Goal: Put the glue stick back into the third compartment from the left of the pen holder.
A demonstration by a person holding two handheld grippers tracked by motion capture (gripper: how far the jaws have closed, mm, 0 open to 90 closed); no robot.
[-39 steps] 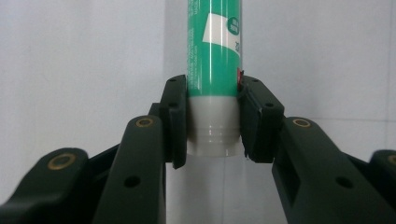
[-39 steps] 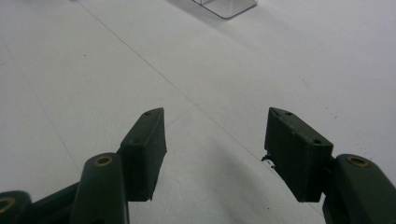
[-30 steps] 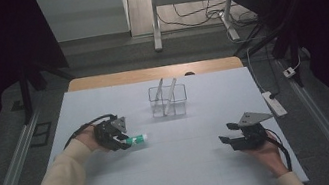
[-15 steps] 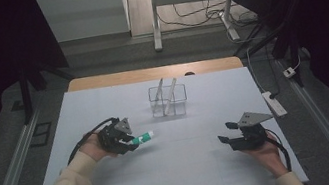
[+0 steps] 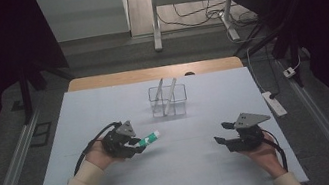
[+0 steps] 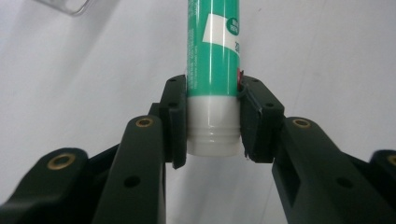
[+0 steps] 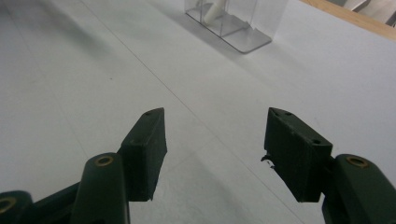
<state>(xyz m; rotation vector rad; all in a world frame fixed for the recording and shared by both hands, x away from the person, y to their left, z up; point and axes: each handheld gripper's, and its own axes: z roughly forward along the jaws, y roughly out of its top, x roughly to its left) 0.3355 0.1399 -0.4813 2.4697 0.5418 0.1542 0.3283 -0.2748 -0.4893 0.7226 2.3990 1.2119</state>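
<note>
Between left hand-held gripper [image 6: 212, 123] pads: green tube [image 6: 212, 56], cap end.

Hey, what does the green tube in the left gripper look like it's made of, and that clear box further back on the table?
The green tube looks like smooth printed plastic with a slight sheen; its white cap has moulded ridges, so probably harder plastic. The clear box looks like glossy transparent plastic, perhaps acrylic: you see straight through its walls and dividers, though glass can't be ruled out.

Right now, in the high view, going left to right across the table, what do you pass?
Left gripper → green and white tube held in it → clear organizer → right gripper → power strip.
</note>
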